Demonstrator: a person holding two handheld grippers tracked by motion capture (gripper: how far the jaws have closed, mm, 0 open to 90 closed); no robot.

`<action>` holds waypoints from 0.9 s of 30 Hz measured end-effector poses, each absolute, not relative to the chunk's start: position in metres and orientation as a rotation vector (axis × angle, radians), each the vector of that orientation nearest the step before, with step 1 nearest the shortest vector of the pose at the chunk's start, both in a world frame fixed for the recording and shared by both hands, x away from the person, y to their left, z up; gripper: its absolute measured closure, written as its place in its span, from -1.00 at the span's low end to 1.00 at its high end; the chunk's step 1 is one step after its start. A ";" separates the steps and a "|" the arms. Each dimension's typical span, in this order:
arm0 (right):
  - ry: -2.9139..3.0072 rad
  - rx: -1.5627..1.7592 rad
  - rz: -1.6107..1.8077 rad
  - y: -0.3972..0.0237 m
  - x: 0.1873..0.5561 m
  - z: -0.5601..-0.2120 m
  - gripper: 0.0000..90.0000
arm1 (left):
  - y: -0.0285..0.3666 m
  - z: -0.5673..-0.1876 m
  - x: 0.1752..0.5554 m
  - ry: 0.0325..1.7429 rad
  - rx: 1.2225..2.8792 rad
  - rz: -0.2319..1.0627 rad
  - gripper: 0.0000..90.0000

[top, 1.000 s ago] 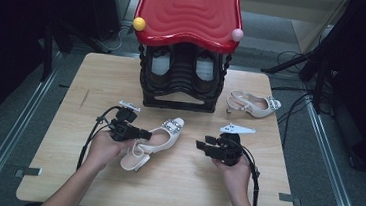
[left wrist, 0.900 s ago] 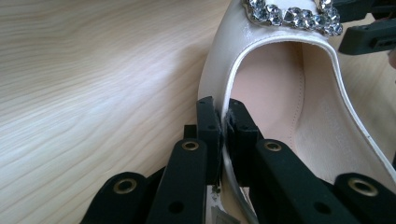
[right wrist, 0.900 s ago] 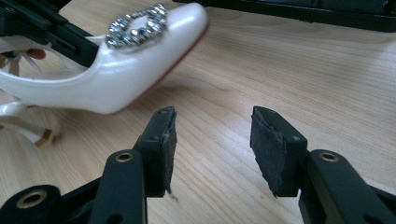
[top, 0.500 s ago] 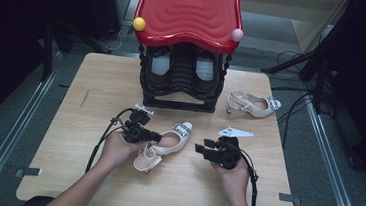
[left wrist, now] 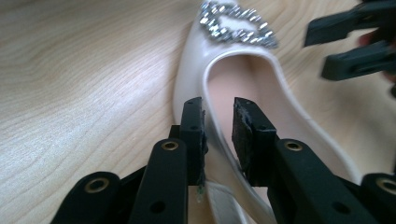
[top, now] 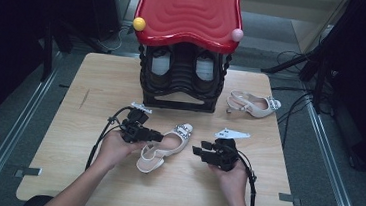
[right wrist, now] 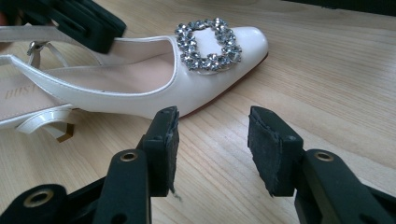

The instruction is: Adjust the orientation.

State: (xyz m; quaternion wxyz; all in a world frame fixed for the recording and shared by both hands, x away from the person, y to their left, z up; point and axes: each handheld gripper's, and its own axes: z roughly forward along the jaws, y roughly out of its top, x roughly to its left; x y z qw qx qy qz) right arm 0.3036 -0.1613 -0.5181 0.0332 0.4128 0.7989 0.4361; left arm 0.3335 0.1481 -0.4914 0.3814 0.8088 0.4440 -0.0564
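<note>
With fingers just opening astride its side wall, left gripper (left wrist: 218, 135) at white shoe (left wrist: 243, 84).

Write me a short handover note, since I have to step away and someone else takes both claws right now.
Left claw: jaws straddle the side wall of the near white shoe; they have just been opening, so no firm grip.
Right claw: open, nothing held, just short of that shoe's toe.
Second white shoe lies right of the red-topped rack.
Done: near shoe stands on the table.
Left: probably both shoes go to the rack.
</note>
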 end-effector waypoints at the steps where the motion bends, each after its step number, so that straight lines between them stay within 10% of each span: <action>1: 2.461 1.268 1.341 -0.161 0.304 -0.518 0.22 | 0.152 -0.487 0.332 1.125 2.054 -0.148 0.61; 27: 2.615 1.099 1.402 -0.114 0.292 -0.522 1.00 | 0.199 -0.500 0.296 1.152 2.039 -0.133 0.99</action>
